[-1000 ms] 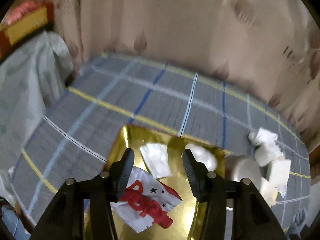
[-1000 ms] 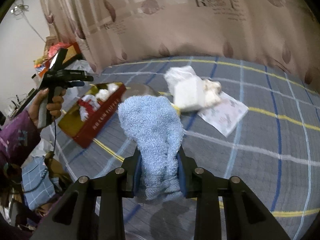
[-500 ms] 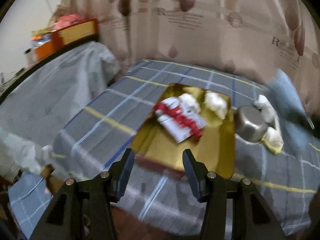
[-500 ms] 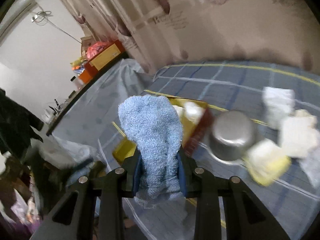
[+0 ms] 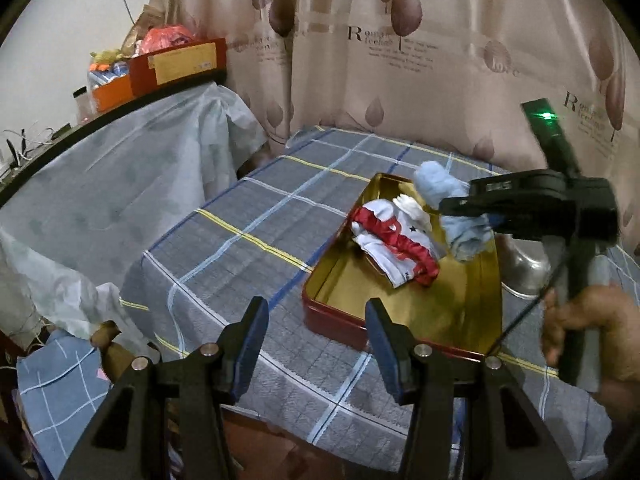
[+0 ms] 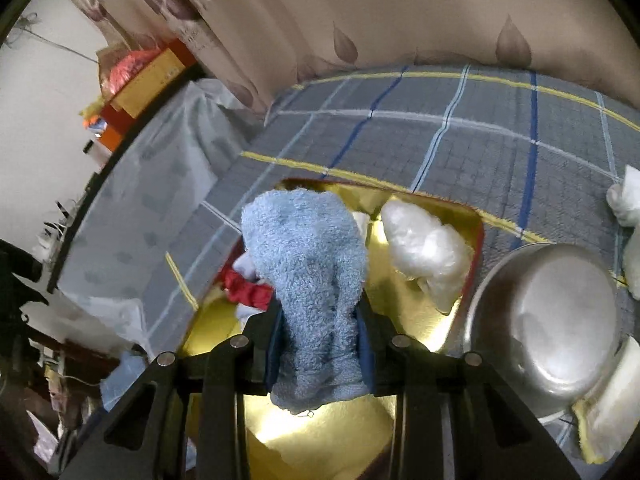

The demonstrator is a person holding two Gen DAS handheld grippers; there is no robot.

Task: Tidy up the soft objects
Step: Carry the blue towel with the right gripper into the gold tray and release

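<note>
The right tongs (image 6: 320,320), squeezing the blue towel (image 6: 308,264), have moved over the gold tin (image 5: 472,312); left tongs (image 5: 316,332) hang open.

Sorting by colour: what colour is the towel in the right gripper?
Light blue towel; clearest in the right wrist view.

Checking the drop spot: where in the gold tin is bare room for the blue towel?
The gold tin is bare in its near half, between the red front rim and the red-and-white cloth. The far end is crowded by that cloth and the white wad. The blue towel is held above it.
</note>
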